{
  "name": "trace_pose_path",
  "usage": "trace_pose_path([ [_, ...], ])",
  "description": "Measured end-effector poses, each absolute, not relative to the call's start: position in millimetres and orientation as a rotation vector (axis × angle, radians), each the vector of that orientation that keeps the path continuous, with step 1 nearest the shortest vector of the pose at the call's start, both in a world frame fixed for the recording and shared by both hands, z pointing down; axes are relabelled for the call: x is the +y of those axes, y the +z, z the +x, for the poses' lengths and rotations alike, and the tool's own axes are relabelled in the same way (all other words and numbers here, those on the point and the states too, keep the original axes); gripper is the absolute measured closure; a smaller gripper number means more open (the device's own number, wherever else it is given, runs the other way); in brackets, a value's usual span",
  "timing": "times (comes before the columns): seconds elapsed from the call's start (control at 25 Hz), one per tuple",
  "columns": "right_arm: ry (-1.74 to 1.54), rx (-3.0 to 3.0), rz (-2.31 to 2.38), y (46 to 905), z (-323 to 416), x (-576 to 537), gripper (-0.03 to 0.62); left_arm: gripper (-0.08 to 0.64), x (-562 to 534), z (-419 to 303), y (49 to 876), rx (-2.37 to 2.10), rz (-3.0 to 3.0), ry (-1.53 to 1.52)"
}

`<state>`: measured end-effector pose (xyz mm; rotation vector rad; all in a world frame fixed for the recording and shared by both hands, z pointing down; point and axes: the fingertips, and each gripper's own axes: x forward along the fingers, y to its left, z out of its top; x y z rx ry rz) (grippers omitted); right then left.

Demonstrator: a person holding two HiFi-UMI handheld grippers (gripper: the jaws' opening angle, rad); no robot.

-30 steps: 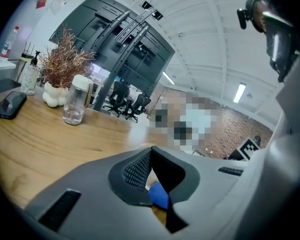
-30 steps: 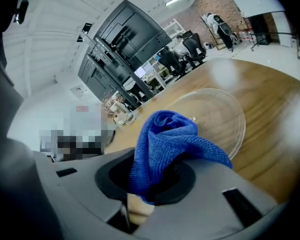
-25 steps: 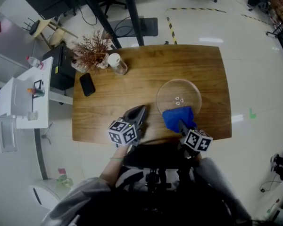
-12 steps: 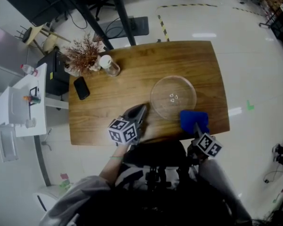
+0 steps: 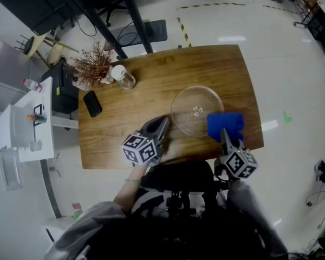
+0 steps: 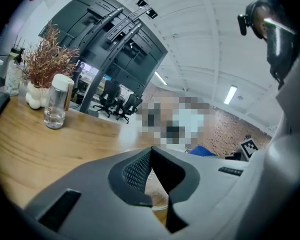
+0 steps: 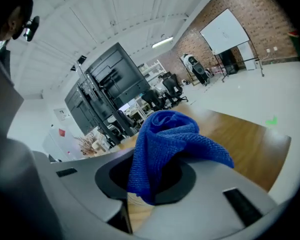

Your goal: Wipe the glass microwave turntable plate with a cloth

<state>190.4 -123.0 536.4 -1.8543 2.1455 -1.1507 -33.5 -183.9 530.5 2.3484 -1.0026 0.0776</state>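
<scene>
Plainly, the right hand-held gripper [image 5: 223, 134] is pinching the blue cloth [image 5: 225, 122]. In its own view the jaws are clamped on a bunched fold, and the rest of the fabric spills up and forward over them. From the head view the cloth hangs at the right-hand edge of the glass turntable plate [image 5: 183, 118]. It may overlap the rim there, though I cannot tell whether it touches the glass.

The left hand-held gripper [image 5: 163, 123] has its jaws pressed together at the tips with nothing between them. It points toward the plate's near-left rim, just beside it.

The plate lies flat on the wooden tabletop [image 5: 151, 93], right of centre and toward the near edge. It sits to the left of the right gripper and slightly ahead of it. Being round, it has no long axis to line up with, so the approach direction matters little. The right gripper is the one placed to wipe, and my judgement is that the next move is a short sweep leftward to carry the cloth across the glass. The left gripper is close enough to steady the rim if the plate slides.

Well apart at the far left of the tabletop are a phone [image 5: 92, 103], a jar [image 5: 123, 77] and a dried plant [image 5: 92, 64].
</scene>
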Motion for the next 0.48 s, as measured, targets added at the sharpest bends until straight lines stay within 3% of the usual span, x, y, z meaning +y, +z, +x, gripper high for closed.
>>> trace_pose_path([
  [0.48,-0.697,2.355,-1.805,436,139,-175,0.514,0.560,-194,-17,496,-0.940,2.429,0.017],
])
